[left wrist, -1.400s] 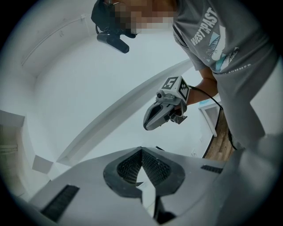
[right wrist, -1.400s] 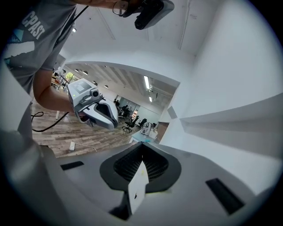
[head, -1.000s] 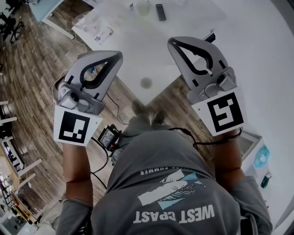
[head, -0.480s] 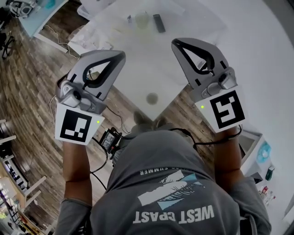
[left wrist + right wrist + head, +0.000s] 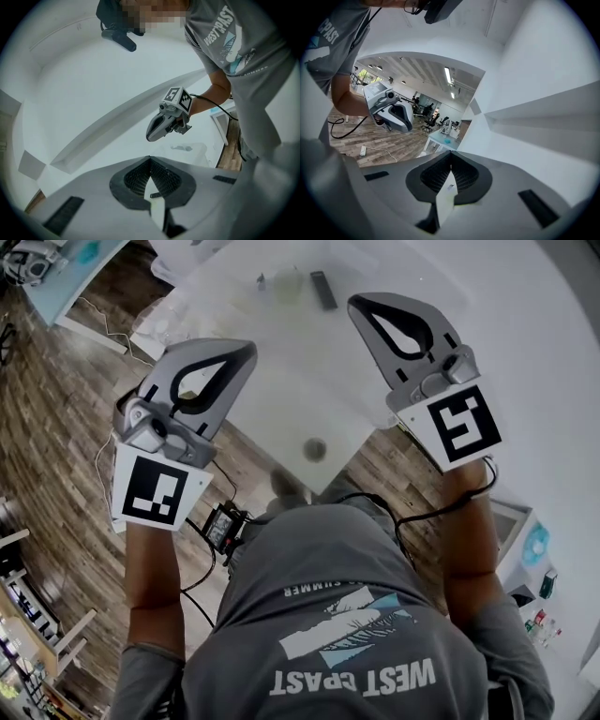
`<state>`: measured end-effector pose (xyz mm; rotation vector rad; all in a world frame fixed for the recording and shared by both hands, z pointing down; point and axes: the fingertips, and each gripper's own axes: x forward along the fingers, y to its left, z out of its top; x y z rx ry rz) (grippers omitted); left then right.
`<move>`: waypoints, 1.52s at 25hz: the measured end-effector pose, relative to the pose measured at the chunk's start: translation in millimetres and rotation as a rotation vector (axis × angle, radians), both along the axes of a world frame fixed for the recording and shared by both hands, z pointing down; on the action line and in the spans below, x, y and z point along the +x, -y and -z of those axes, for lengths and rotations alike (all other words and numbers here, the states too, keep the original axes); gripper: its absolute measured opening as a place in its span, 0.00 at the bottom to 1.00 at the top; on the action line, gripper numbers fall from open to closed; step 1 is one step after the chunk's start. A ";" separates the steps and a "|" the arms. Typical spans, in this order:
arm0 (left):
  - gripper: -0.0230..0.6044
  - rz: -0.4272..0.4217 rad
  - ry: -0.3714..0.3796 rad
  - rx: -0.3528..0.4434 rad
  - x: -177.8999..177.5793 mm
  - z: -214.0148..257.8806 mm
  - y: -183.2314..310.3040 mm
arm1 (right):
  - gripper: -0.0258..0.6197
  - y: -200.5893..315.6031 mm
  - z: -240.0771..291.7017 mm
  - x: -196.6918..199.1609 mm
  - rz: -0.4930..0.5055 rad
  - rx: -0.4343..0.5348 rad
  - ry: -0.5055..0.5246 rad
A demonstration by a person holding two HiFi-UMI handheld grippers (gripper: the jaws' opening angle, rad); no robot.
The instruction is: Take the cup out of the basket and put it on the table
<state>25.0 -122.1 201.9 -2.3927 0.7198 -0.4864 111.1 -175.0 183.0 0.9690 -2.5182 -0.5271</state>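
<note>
I see no basket in any view. A pale cup-like thing (image 5: pixel 288 281) stands at the far end of the white table (image 5: pixel 281 381); it is too small to tell more. My left gripper (image 5: pixel 246 348) is held up over the table's left edge, shut and with nothing in it. My right gripper (image 5: pixel 358 304) is held higher over the table's right side, also shut with nothing in it. In the left gripper view its own jaws (image 5: pixel 150 158) meet at the tip, and the right gripper (image 5: pixel 151 136) hangs ahead. The right gripper view shows its jaws (image 5: pixel 451 165) together and the left gripper (image 5: pixel 408 126) at left.
A black remote (image 5: pixel 323 289) lies beside the pale thing. A small round dark thing (image 5: pixel 314 449) sits near the table's front corner. On the wooden floor are cables and a black box (image 5: pixel 222 521). A white shelf (image 5: pixel 511 531) stands at right, another desk (image 5: pixel 56 277) at far left.
The head view has shifted, so the table sits lower and nearer in it. The right gripper has risen further over the table. Both grippers stay shut.
</note>
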 end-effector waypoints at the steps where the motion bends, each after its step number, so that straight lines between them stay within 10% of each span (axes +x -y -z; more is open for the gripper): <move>1: 0.05 0.007 0.001 -0.007 -1.2 -2.1 3.8 | 0.06 6.5 -2.4 -1.2 0.005 -0.003 -0.005; 38: 0.05 0.231 -0.045 -0.162 -41.1 -17.4 61.9 | 0.10 226.7 -158.6 -51.3 0.113 -0.383 -0.212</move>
